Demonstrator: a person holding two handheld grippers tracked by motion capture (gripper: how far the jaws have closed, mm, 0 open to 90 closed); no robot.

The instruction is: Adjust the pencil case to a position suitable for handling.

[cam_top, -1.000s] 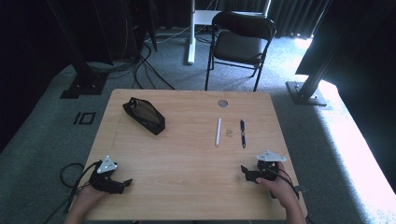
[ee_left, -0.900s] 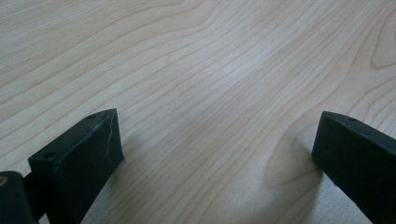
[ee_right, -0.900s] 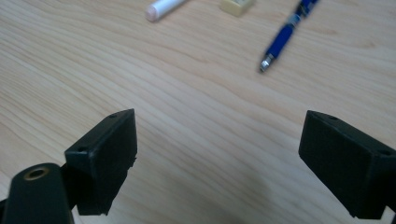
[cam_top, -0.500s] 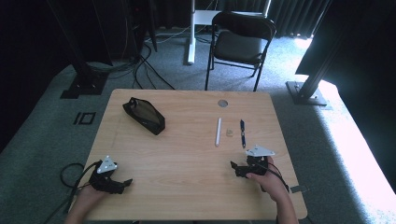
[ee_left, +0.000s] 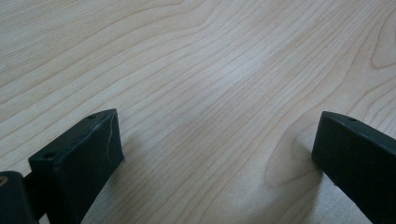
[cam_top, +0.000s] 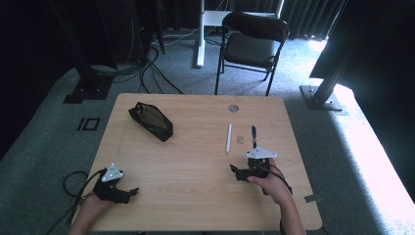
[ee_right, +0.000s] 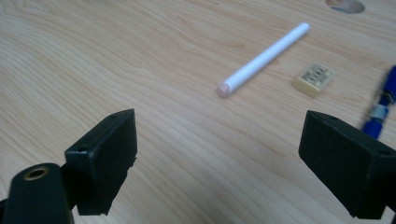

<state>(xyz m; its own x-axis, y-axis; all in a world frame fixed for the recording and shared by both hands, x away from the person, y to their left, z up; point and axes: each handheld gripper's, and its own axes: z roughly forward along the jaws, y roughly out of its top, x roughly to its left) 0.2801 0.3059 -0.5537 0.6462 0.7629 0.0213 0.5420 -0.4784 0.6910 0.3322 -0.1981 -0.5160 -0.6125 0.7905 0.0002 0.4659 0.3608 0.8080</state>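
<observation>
A white pen [cam_top: 228, 138] lies on the wooden table [cam_top: 195, 196] right of centre, beside a small beige eraser [cam_top: 240, 139] and a blue pen [cam_top: 254, 135]. A black pouch [cam_top: 151, 122] rests at the back left. My right gripper [cam_top: 238, 172] stands open just in front of the pens, held by a hand. Its own view has the white pen [ee_right: 264, 58], the eraser [ee_right: 314, 80] and the blue pen [ee_right: 383, 105] ahead of the open right gripper [ee_right: 229, 158]. My left gripper [cam_top: 128, 193] sits near the front left corner; the left gripper [ee_left: 215, 158] is open over bare wood.
A round cable hole [cam_top: 233, 108] sits near the table's back edge. A black folding chair [cam_top: 252, 41] stands behind the table. Cables trail off the front left corner [cam_top: 73, 186]. Dark stands flank the table on the floor.
My right gripper has moved forward and left, closer to the pens and eraser. The left gripper has stayed in place.
</observation>
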